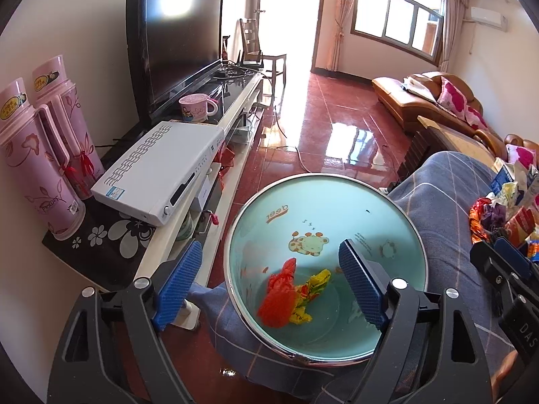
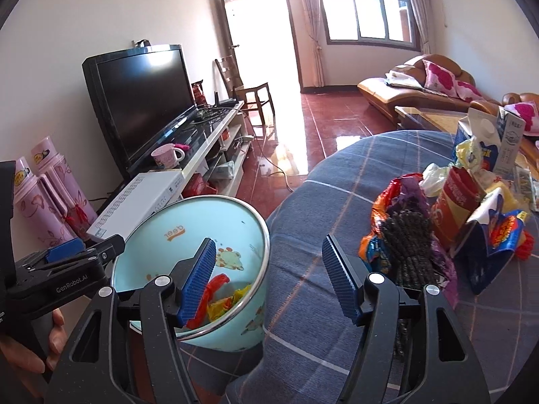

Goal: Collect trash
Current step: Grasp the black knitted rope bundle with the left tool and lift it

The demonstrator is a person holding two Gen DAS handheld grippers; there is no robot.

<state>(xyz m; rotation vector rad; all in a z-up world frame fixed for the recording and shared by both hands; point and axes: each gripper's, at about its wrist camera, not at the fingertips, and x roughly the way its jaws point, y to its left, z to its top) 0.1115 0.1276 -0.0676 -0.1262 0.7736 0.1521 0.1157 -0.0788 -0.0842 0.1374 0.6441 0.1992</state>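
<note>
A light blue trash bin (image 1: 323,202) with a cartoon deer print stands beside the cloth-covered table; inside lie a red wrapper (image 1: 279,296) and a yellow wrapper (image 1: 311,289). My left gripper (image 1: 266,286) hovers open over the bin's mouth, holding nothing. My right gripper (image 2: 269,276) is open too, above the bin's right rim (image 2: 266,235) and the table edge, empty. A pile of trash (image 2: 471,208) lies on the table to its right: a dark crinkled wrapper (image 2: 407,245), a red packet (image 2: 454,198), milk cartons (image 2: 488,141). The left gripper's body (image 2: 67,269) shows in the right wrist view.
A TV (image 1: 175,43), a white set-top box (image 1: 158,168), a pink mug (image 1: 195,104) and pink thermoses (image 1: 40,155) stand on the TV stand left of the bin. A blue checked cloth (image 2: 337,202) covers the table. A sofa (image 2: 421,84), a chair (image 2: 252,94) and shiny red floor lie beyond.
</note>
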